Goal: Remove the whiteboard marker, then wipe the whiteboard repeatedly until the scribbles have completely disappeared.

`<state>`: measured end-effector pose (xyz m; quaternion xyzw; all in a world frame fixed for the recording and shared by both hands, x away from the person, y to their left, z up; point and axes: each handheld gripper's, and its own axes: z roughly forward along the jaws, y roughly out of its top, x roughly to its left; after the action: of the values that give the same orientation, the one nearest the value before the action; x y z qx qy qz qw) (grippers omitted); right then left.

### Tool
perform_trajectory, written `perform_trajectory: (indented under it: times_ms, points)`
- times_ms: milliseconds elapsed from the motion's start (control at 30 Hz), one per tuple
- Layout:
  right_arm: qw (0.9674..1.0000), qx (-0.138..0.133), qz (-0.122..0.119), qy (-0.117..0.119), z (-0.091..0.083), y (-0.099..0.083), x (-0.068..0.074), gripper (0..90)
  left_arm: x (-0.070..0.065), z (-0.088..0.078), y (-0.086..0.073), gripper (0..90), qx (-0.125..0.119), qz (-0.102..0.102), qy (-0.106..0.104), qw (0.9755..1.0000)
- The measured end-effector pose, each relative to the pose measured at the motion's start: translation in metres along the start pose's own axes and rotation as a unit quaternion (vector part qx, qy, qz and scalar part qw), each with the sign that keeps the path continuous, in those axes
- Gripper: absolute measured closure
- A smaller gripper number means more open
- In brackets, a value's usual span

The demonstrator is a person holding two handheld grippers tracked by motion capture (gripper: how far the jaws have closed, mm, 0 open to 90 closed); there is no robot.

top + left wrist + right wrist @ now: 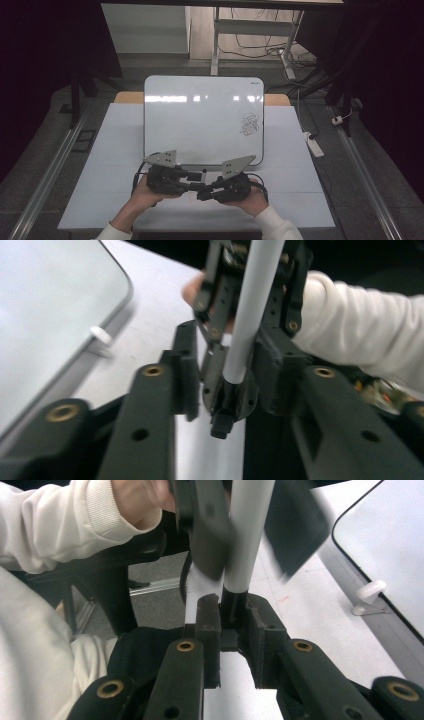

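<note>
On the table lie one whiteboard (pixel 200 117) bearing one small drawing (pixel 249 124), one white marker (pixel 252 310) with a black end, and two black grippers, one per hand, the left gripper (pixel 192 176) and the right gripper (pixel 204 192).

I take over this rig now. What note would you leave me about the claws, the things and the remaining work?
Left claw: open, its jaws stand on both sides of the pen without pressing it.
Right claw: shut on the pen's black end.
The pen hangs in the air between the two claws, above the table, near the front edge of the whiteboard.
Done: a small scribble is on the board's right side.
Left: probably to grip the pen again with the left claw; whether the cap is on, I cannot tell.
</note>
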<state>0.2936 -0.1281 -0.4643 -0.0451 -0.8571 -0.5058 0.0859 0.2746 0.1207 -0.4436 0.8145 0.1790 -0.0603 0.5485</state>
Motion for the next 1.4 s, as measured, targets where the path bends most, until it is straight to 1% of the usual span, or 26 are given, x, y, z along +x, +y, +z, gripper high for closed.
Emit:
perform_trajectory:
  times_ms: [133,167,200,233,267,300,333,367,433,467,533,567,667,700,733,767,800,833,867,967,1100,1267,1300,1333,1367,1400]
  points:
    - [0.9997,-0.014,0.008,-0.016,-0.003,-0.001,-0.002,77.5,-0.003,-0.014,-0.002,51.8,-0.020,-0.004,0.045,0.9988]
    - [0.9993,-0.026,0.013,-0.025,-0.005,-0.002,-0.004,77.5,-0.006,-0.022,-0.006,48.5,-0.018,-0.005,0.076,0.9969]
    - [0.9993,-0.026,0.013,-0.025,-0.005,-0.002,-0.004,77.5,-0.006,-0.022,-0.006,47.2,-0.018,-0.005,0.076,0.9969]
    - [0.9985,-0.033,0.018,-0.040,-0.009,-0.002,-0.006,77.5,-0.008,-0.031,-0.012,45.8,-0.018,-0.011,0.107,0.9941]
    - [0.9979,-0.037,0.020,-0.049,-0.012,-0.002,-0.007,77.5,-0.008,-0.031,-0.012,44.5,-0.018,-0.011,0.107,0.9941]
    - [0.9972,-0.044,0.022,-0.056,-0.015,-0.001,-0.009,77.5,-0.009,-0.041,-0.020,43.3,-0.022,-0.023,0.135,0.9903]
    - [0.9964,-0.050,0.025,-0.064,-0.018,-0.001,-0.010,77.6,-0.009,-0.041,-0.020,42.3,-0.022,-0.023,0.135,0.9903]
    - [0.9964,-0.050,0.025,-0.064,-0.018,-0.001,-0.010,77.6,-0.009,-0.046,-0.025,42.3,-0.025,-0.030,0.149,0.9880]
    - [0.9935,-0.067,0.028,-0.088,-0.026,0.000,-0.013,77.5,-0.010,-0.058,-0.042,38.9,-0.030,-0.051,0.187,0.9806]
    - [0.9923,-0.071,0.028,-0.098,-0.029,0.000,-0.013,77.5,-0.010,-0.058,-0.042,37.6,-0.030,-0.051,0.187,0.9806]
    - [0.9910,-0.075,0.027,-0.107,-0.032,0.000,-0.014,77.5,-0.011,-0.065,-0.054,36.4,-0.031,-0.066,0.210,0.9750]
    - [0.9876,-0.088,0.027,-0.127,-0.038,0.000,-0.014,77.5,-0.011,-0.067,-0.059,33.2,-0.029,-0.071,0.220,0.9724]
    - [0.9844,-0.097,0.025,-0.145,-0.044,0.000,-0.014,77.5,-0.013,-0.071,-0.071,30.8,-0.025,-0.080,0.241,0.9668]
    - [0.9787,-0.111,0.023,-0.171,-0.052,0.001,-0.013,77.5,-0.013,-0.071,-0.080,29.2,-0.018,-0.084,0.253,0.9636]
    - [0.9764,-0.117,0.022,-0.180,-0.055,0.002,-0.013,77.5,-0.013,-0.071,-0.080,28.0,-0.018,-0.084,0.253,0.9636]
    - [0.9764,-0.117,0.022,-0.180,-0.055,0.002,-0.013,77.5,-0.014,-0.071,-0.083,28.0,-0.012,-0.085,0.261,0.9617]
    - [0.9687,-0.136,0.024,-0.206,-0.063,0.002,-0.013,77.5,-0.015,-0.071,-0.088,26.0,-0.003,-0.084,0.271,0.9588]
    - [0.9660,-0.142,0.024,-0.215,-0.066,0.002,-0.014,77.5,-0.017,-0.072,-0.093,25.4,0.005,-0.082,0.282,0.9557]
    - [0.9626,-0.148,0.023,-0.226,-0.070,0.002,-0.014,77.6,-0.017,-0.072,-0.093,25.3,0.005,-0.082,0.282,0.9557]
    - [0.9505,-0.164,0.026,-0.263,-0.080,0.000,-0.017,77.6,-0.018,-0.075,-0.103,25.2,0.011,-0.088,0.296,0.9510]
    - [0.9336,-0.184,0.037,-0.305,-0.096,-0.002,-0.026,77.6,-0.019,-0.077,-0.108,25.0,0.015,-0.091,0.302,0.9490]
    - [0.9082,-0.202,0.052,-0.363,-0.120,0.006,-0.054,77.7,-0.019,-0.082,-0.114,25.1,0.013,-0.095,0.310,0.9458]
    - [0.9042,-0.203,0.057,-0.371,-0.125,0.007,-0.062,77.7,-0.019,-0.083,-0.116,25.1,0.015,-0.096,0.314,0.9445]
    - [0.9042,-0.203,0.057,-0.371,-0.125,0.007,-0.062,77.7,-0.019,-0.083,-0.116,25.1,0.015,-0.096,0.314,0.9445]
    - [0.8980,-0.203,0.069,-0.384,-0.133,0.010,-0.077,77.7,-0.017,-0.084,-0.117,25.1,0.014,-0.097,0.314,0.9442]
    - [0.8952,-0.199,0.073,-0.392,-0.136,0.011,-0.084,77.7,-0.017,-0.084,-0.117,25.1,0.014,-0.097,0.314,0.9442]
